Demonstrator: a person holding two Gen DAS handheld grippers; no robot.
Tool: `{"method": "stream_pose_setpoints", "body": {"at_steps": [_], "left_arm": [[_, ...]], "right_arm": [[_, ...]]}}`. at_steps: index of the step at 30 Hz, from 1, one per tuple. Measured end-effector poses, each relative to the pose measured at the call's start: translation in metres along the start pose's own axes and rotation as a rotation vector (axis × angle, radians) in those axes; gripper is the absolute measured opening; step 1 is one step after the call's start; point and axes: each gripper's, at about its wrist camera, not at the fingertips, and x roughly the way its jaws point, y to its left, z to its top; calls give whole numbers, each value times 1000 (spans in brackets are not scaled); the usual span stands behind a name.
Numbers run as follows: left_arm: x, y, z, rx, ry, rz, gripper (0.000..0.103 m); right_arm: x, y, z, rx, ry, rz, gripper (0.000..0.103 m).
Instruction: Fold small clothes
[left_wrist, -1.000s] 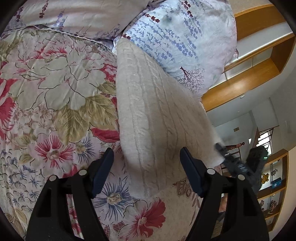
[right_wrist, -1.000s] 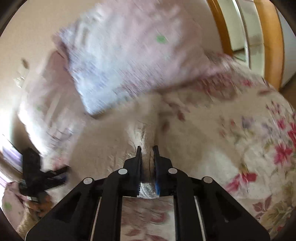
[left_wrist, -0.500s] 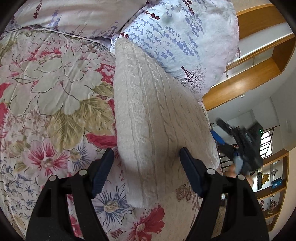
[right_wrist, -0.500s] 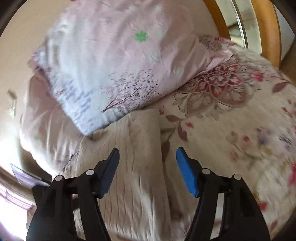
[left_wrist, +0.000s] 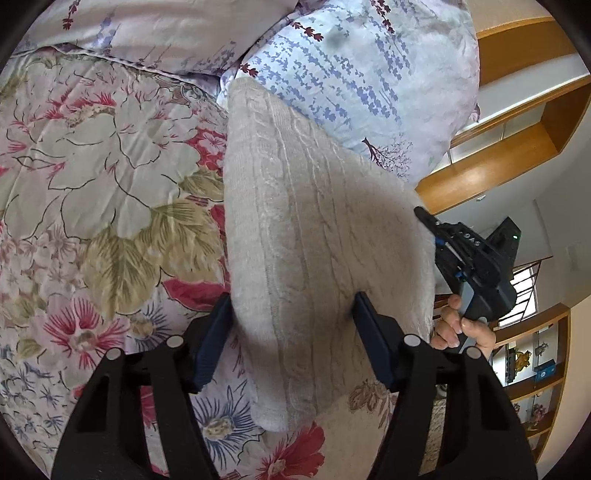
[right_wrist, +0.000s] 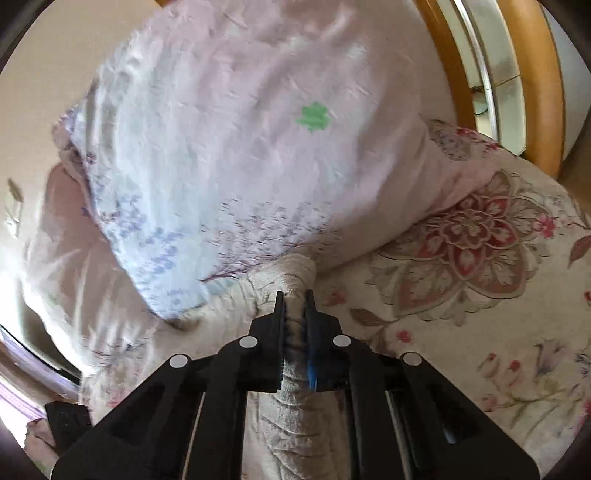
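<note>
A: Where's the garment?

B: The cream cable-knit sweater (left_wrist: 317, 236) lies folded into a long strip on the floral bedspread (left_wrist: 103, 206). Its long axis runs from the near edge of the bed up toward the pillows, and its far end touches the lavender-print pillow (left_wrist: 362, 81). In the left wrist view the strip leans a little leftward as it goes away.

A: And the left gripper (left_wrist: 291, 350)?

B: It straddles the near part of the strip, one dark pad on each side. The jaws are closing around it; the pads sit right at the fabric's edges, but I cannot tell that they press it yet.

A: The right one?

B: The right gripper (right_wrist: 294, 325) is clenched on a bunched corner of the sweater (right_wrist: 295, 406) just below the pillow (right_wrist: 229, 155), with knit squeezed between the pads. From the left wrist view it shows at the strip's right edge, a hand (left_wrist: 461, 328) on its handle.

A: Anything behind?

B: A wooden headboard (left_wrist: 495, 173), and shelves (left_wrist: 535, 373) farther off.
</note>
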Motion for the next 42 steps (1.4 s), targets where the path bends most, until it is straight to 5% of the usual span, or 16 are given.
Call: {"method": "stream_pose_setpoints", "body": {"at_steps": [6, 11, 13, 15, 16, 28, 32, 37, 42], "left_arm": [[-1, 1, -2, 4, 2, -2, 65], [1, -2, -1, 6, 13, -1, 67], [-1, -1, 1, -13, 12, -16, 68], [-6, 1, 6, -22, -6, -20, 69], [-9, 1, 8, -24, -16, -20, 69], [6, 6, 27, -39, 0, 19, 70], [13, 7, 32, -42, -5, -6, 69], [17, 9, 34, -65, -18, -33, 65], [11, 18, 31, -105, -41, -71, 40]], "right_arm": [[42, -13, -12, 33, 106, -145, 9], [44, -6, -11, 20, 146, -140, 11], [28, -8, -9, 45, 134, -89, 29], [8, -15, -11, 90, 126, -28, 75], [-1, -18, -13, 106, 118, 5, 79], [7, -39, -39, 165, 305, 159, 79], [12, -35, -41, 139, 327, 210, 59], [20, -32, -48, 158, 350, 293, 50], [16, -28, -55, 154, 328, 327, 32]]}}
